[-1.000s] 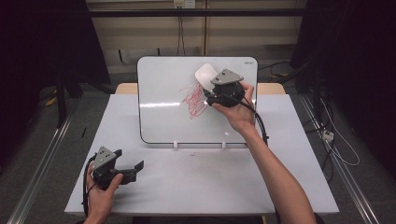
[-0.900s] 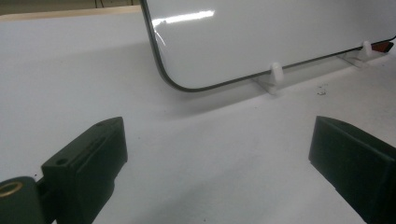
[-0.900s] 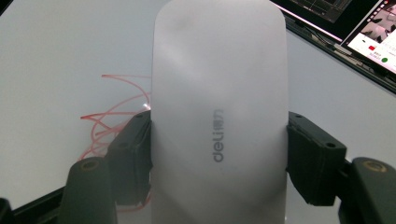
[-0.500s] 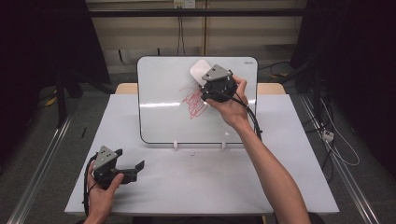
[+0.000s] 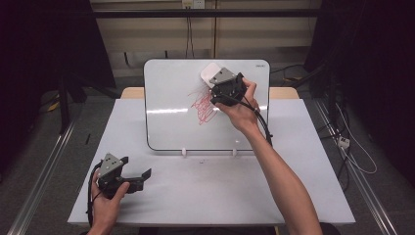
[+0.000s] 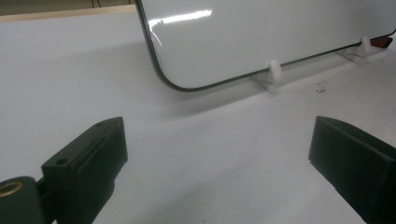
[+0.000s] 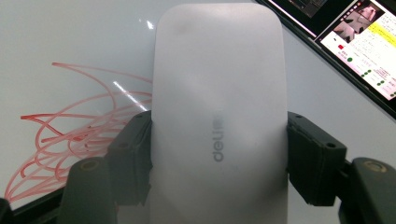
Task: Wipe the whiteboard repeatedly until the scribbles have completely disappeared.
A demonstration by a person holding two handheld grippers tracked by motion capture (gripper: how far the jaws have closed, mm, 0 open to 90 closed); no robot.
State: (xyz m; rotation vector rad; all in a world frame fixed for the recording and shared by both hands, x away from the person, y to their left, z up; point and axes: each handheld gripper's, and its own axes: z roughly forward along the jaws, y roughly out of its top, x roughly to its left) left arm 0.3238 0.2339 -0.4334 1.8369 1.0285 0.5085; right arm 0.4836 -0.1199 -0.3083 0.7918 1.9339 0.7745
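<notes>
Shifted left, white eraser (image 7: 219,116) bears grey lettering.

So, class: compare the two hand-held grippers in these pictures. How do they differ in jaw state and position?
The right hand-held gripper is shut on the white eraser, while the left hand-held gripper is open and holds nothing. The right one is raised against the whiteboard beside the red scribble; the left one sits low by the table's near edge. Both are black, and each is held in one hand.
</notes>
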